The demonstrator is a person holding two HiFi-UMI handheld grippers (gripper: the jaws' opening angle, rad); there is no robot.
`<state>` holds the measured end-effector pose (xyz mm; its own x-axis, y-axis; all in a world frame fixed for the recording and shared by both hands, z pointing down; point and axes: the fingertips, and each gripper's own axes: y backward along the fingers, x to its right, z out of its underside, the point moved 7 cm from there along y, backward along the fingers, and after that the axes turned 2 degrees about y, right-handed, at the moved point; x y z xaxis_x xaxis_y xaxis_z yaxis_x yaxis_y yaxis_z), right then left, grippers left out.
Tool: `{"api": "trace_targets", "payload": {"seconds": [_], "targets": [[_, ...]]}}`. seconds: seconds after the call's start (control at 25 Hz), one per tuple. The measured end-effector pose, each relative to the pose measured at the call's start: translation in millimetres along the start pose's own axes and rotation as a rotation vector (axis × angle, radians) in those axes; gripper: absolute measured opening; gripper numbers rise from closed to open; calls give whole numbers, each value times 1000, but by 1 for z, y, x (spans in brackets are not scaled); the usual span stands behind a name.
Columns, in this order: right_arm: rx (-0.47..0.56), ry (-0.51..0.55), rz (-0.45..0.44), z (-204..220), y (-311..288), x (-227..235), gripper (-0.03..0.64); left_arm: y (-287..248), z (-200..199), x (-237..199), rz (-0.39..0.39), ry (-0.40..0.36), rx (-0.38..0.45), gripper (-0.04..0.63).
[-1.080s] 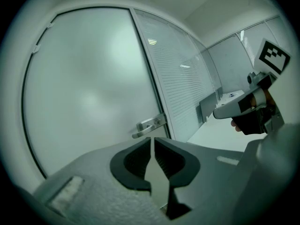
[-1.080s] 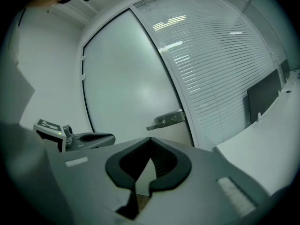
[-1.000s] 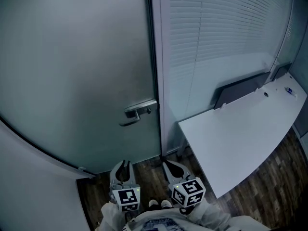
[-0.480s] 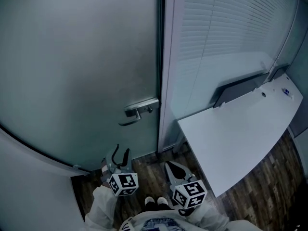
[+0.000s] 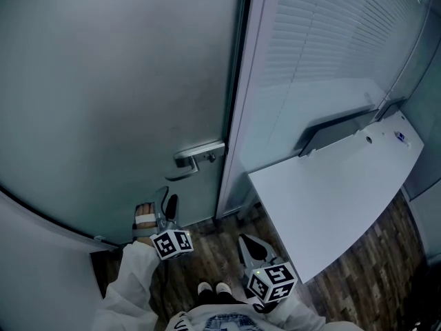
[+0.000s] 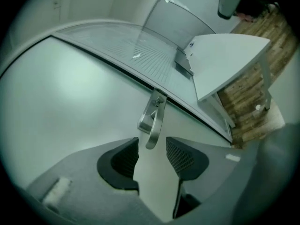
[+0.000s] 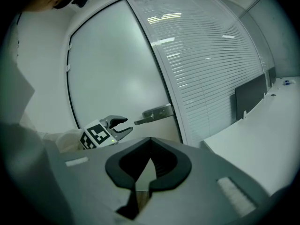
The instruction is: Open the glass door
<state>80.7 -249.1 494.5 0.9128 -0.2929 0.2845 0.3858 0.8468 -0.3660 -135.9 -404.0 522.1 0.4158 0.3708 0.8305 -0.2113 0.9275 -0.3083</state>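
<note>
Glass door (image 5: 103,102) stood shut against its frame post (image 5: 249,67). It was frosted, and its lever handle (image 5: 196,158) sat on the edge next to that post. Nothing of the opening was done yet. I judged that the lever had to be caught and pressed down, and the door swung, before I could call it open.

My left gripper (image 5: 167,200) sat just below the handle and short of it. Its jaws had just been opening and stood wide apart with nothing between them. My right gripper (image 5: 245,243) hung well back from the handle, low over the wood floor (image 5: 220,261), with its jaws together on nothing.

The left gripper view set the handle (image 6: 152,121) right in line with the gap of the left gripper (image 6: 152,153), so the lever's free end looked almost caught. The right gripper view, looking from the side past the right gripper (image 7: 150,139), showed otherwise. There the left gripper (image 7: 123,126) stopped short of the handle (image 7: 154,114), near it but apart. Only the head view took in the white desk (image 5: 331,198) and the blinds (image 5: 324,40), both past the handle on the frame side.
</note>
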Motion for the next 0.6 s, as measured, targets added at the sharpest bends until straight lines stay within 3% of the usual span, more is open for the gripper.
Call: {"api": "trace_targets", "payload": {"seconds": [0.28, 0.6], "targets": [[-31, 20, 15, 10, -5, -4, 6, -44, 10, 16, -17, -216, 18, 192], [-45, 17, 47, 13, 0, -2, 6, -62, 12, 16, -34, -260, 22, 175]]}}
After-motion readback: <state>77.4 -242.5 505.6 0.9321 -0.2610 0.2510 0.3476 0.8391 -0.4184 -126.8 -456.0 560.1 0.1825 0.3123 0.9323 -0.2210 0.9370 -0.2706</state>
